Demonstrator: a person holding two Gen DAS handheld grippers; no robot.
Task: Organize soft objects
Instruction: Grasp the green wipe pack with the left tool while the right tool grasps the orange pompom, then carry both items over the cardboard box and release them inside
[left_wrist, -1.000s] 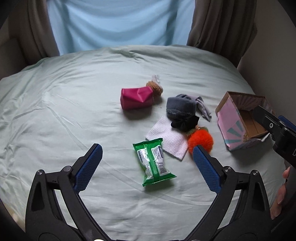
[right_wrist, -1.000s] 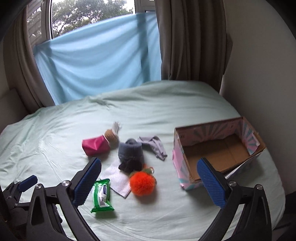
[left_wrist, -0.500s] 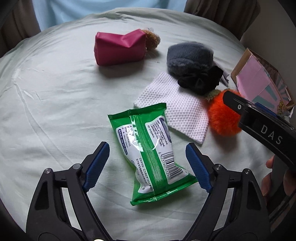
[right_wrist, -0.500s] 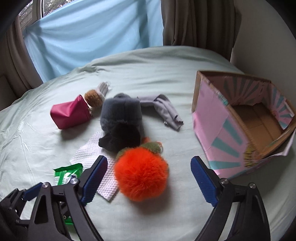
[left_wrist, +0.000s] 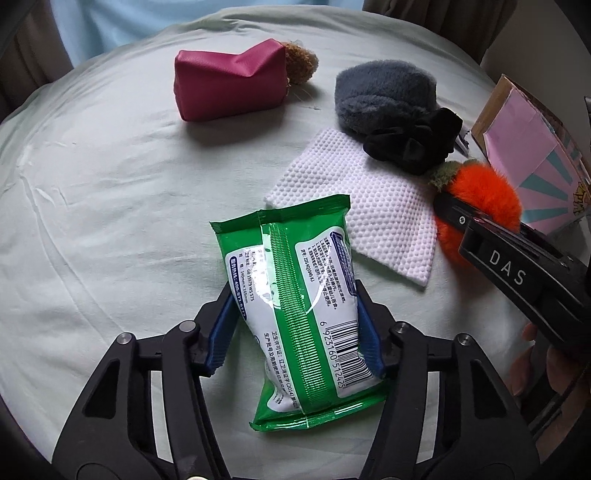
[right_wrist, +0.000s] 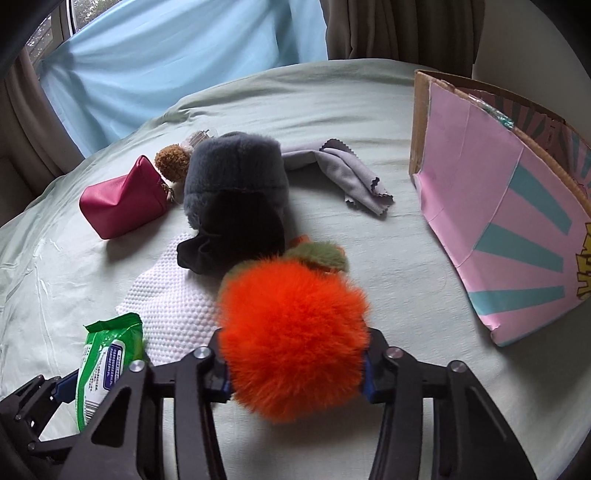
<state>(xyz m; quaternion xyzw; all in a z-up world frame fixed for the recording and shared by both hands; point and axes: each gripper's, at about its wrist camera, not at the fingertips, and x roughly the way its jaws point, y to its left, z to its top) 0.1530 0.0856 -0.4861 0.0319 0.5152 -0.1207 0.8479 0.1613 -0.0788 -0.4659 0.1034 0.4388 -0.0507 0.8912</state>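
My left gripper (left_wrist: 295, 325) is shut on a green pack of wet wipes (left_wrist: 299, 295) that lies on the pale green bedsheet (left_wrist: 92, 221). My right gripper (right_wrist: 295, 365) is shut on a fluffy orange plush fruit (right_wrist: 295, 332) with a green top. The pack also shows at the lower left of the right wrist view (right_wrist: 107, 354), and the plush in the left wrist view (left_wrist: 487, 199). A white dimpled cloth (left_wrist: 369, 210), a grey fuzzy item (left_wrist: 384, 96) with a black scrunchie (left_wrist: 413, 140), a magenta pouch (left_wrist: 229, 85) and a brown pompom (left_wrist: 301, 64) lie beyond.
An open pink and teal cardboard box (right_wrist: 509, 229) stands on the bed to the right. A lilac cloth (right_wrist: 343, 173) lies between the grey item and the box. A blue sheet (right_wrist: 177, 62) and brown curtains (right_wrist: 399, 29) hang behind the bed.
Both grippers moved forward and down and closed: the left on the wipes pack, the right on the orange plush. Both were open a second ago.
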